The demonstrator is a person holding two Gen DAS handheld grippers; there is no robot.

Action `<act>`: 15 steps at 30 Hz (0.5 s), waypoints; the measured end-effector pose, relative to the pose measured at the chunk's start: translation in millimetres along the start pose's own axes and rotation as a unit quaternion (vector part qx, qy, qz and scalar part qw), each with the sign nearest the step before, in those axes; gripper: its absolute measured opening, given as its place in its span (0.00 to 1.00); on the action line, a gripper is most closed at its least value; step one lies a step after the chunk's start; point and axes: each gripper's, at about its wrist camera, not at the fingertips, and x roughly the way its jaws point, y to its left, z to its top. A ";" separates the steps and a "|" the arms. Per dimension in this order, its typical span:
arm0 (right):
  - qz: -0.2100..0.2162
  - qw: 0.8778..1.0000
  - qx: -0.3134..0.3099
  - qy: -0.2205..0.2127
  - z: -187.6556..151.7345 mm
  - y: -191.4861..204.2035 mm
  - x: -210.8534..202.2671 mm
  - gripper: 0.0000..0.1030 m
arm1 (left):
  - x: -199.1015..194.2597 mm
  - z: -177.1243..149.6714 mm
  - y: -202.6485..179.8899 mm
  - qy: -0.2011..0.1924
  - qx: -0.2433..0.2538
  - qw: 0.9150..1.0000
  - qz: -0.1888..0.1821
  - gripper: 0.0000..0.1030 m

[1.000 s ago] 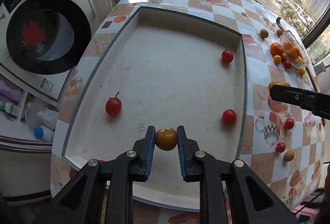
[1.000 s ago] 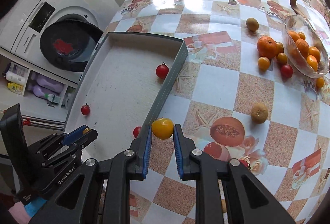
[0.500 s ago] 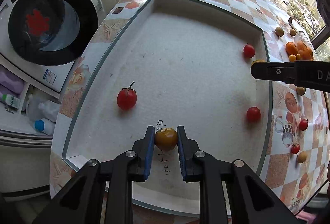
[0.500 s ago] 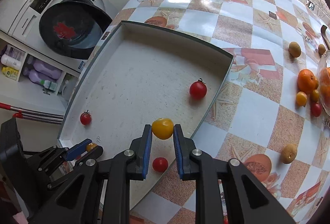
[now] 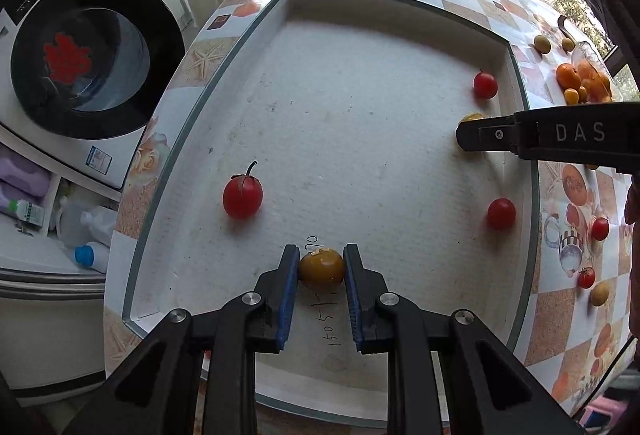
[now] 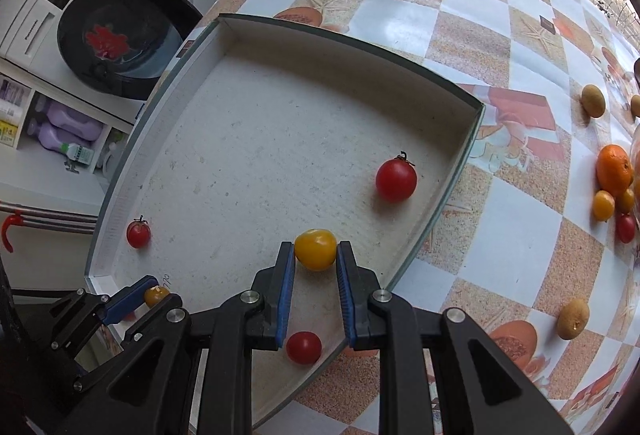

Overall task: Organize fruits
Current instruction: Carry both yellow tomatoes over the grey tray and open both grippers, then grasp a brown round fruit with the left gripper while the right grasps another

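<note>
Yellow tomato (image 6: 315, 249) sits pinched in our right gripper (image 6: 315, 255) over the white tray (image 6: 460, 171), while our left gripper (image 5: 321, 269) clamps a brownish-orange fruit (image 5: 322, 268) low above the tray floor near three red tomatoes.

The left tool (image 5: 321, 271) is black with blue pads (image 5: 289, 299), as is the right tool (image 6: 316, 255). One grips a brownish-amber fruit (image 5: 322, 269), the other a yellow tomato (image 6: 315, 249). The tray (image 5: 400, 1) is off-white with red tomatoes (image 5: 243, 196). The tabletop (image 6: 500, 219) is checked orange and white.
</note>
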 end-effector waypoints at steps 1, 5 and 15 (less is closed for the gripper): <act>0.000 1.000 0.000 0.000 0.1 0.3 0.9 0.23 | -0.1 0.1 -0.2 0.000 0.003 1.000 0.007 0.41; 0.009 1.000 -0.001 0.005 3.5 2.4 2.1 0.27 | -5.6 -0.8 2.1 -0.015 -0.001 1.000 -0.014 0.80; 0.048 0.997 0.029 -0.060 -6.7 -3.5 -46.3 0.81 | -6.5 -0.1 0.8 0.009 -0.021 0.998 -0.059 0.80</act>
